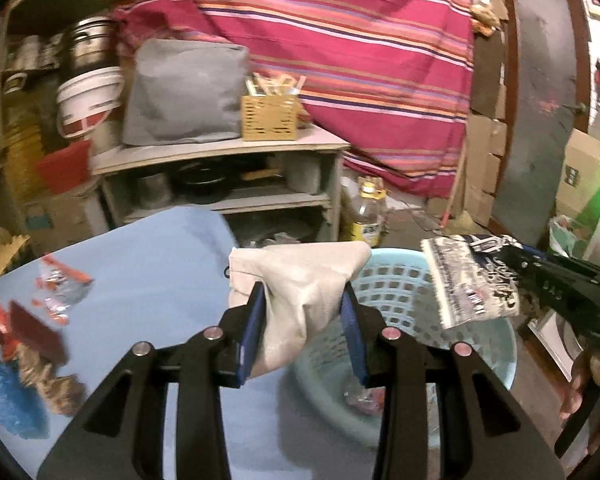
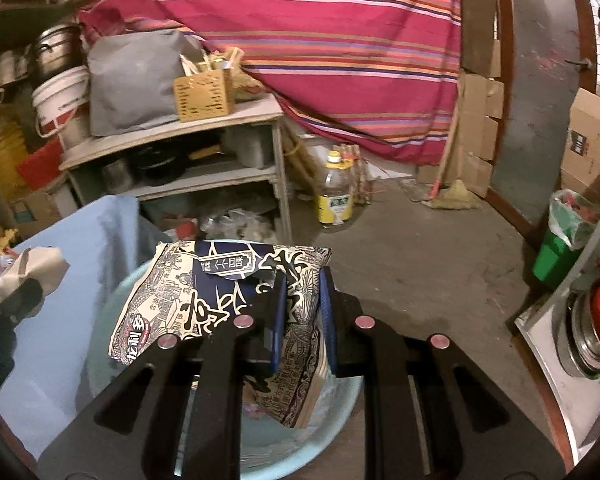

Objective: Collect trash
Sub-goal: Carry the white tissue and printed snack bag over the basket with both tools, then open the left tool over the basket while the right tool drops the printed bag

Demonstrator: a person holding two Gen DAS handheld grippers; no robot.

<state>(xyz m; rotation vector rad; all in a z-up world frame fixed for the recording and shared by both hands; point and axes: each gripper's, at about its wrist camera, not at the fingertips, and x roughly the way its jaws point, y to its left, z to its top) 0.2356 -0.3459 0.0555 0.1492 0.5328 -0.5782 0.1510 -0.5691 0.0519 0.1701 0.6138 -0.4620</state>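
Holding trash in both hands, a person carries two pieces toward a pale blue basket (image 1: 400,280) that sits on the floor beside a blue tabletop (image 1: 148,248). The left gripper (image 1: 305,312) has its fingers (image 1: 256,320) closed narrowly on a crumpled off-white bag (image 1: 300,280), which bulges up and forward beyond the fingertips; the basket's perforated wall shows just beyond and below those fingers, slightly to their right, so the bag appears to hang at the basket's near rim rather than fully over its opening. The right gripper (image 2: 302,308) pinches a printed snack packet (image 2: 220,292) with dark lettering, its fingers (image 2: 278,320) closed on the packet's right portion while the long side runs out to the left of the fingers and sags downward. Directly beneath that packet lies the basket (image 2: 112,320), so the right hand looks the nearer of the two to a clean drop. Judged from these views, the packet could be let go where it is, while the left hand would likely need to travel a little forward and right first. More scraps, including red wrappers (image 1: 56,284) and a blue plastic piece (image 1: 8,404), remain on the tabletop left of the left fingers.
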